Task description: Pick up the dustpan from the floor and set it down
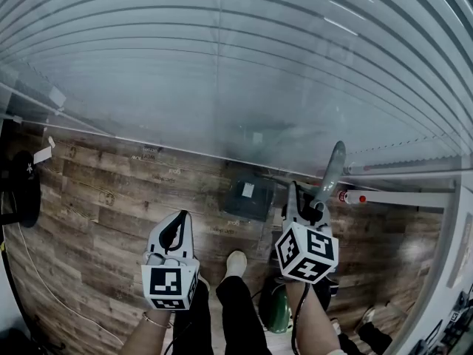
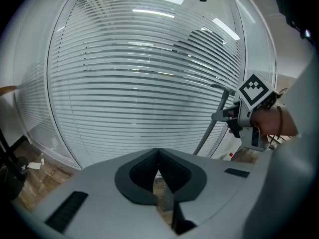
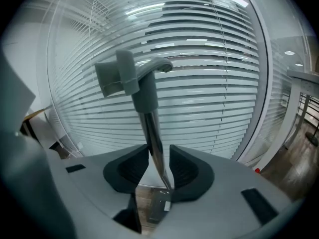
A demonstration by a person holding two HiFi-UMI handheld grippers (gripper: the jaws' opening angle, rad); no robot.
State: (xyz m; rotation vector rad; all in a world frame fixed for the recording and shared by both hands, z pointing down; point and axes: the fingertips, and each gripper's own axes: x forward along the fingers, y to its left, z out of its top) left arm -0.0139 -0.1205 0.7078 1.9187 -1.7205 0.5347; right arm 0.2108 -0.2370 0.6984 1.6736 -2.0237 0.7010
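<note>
A dark grey dustpan (image 1: 250,198) sits on the wooden floor close to the glass wall. Its long grey handle (image 1: 330,172) leans up to the right. My right gripper (image 1: 307,207) stands around that handle. In the right gripper view the handle's shaft (image 3: 149,118) runs down between the jaws of the right gripper (image 3: 159,151); it lies against the left pad, and a thin sliver of light shows at the right pad. My left gripper (image 1: 177,229) hangs over bare floor to the left, shut and empty, its tips meeting in the left gripper view (image 2: 158,151).
A glass wall with white blinds (image 1: 236,72) rises just behind the dustpan. A white rod with a red tip (image 1: 362,197) lies at the right. The person's shoe (image 1: 235,261) and a green object (image 1: 277,310) are below the grippers. A black object (image 1: 22,187) stands far left.
</note>
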